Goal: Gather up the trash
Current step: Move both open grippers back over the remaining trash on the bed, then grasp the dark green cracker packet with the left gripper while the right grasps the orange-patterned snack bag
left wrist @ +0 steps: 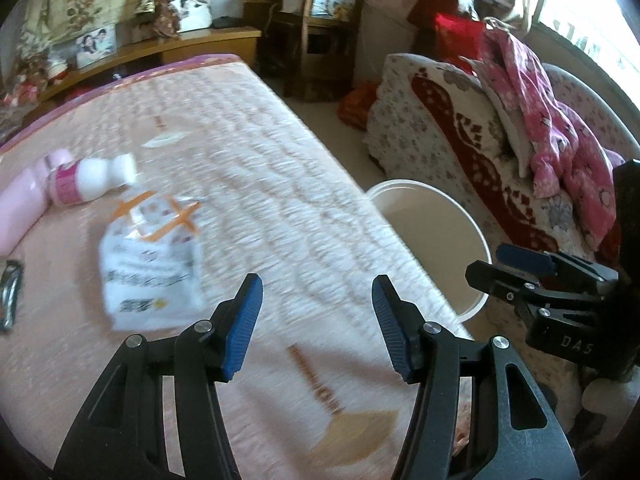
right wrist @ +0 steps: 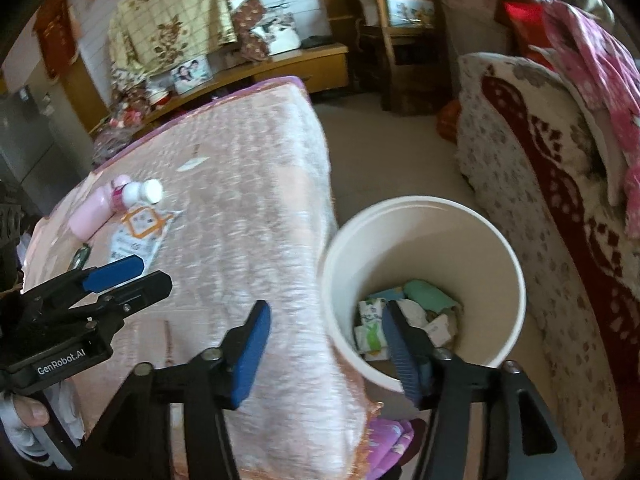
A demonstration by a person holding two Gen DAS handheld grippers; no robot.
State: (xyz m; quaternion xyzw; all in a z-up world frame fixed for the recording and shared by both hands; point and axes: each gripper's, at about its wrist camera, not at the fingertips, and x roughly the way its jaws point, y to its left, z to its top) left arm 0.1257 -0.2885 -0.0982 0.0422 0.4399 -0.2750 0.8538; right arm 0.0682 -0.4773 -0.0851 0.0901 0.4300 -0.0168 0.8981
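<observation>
A white and orange snack wrapper [left wrist: 150, 256] lies flat on the pink bed cover [left wrist: 260, 168]. A white bottle with a pink label [left wrist: 90, 180] and a pink bottle [left wrist: 18, 204] lie behind it. My left gripper [left wrist: 316, 328] is open and empty, to the right of the wrapper. My right gripper [right wrist: 326, 348] is open and empty, over the rim of the white bucket [right wrist: 512, 272], which holds several pieces of trash [right wrist: 404, 320]. The wrapper [right wrist: 138, 236] and the white bottle [right wrist: 140, 194] also show in the right wrist view.
The bucket [left wrist: 452, 208] stands on the floor between the bed and a sofa [left wrist: 460, 140] piled with blankets. A dark wrapper [left wrist: 10, 292] lies at the bed's left edge. A wooden chair [left wrist: 320, 40] and a low shelf [left wrist: 180, 48] stand behind.
</observation>
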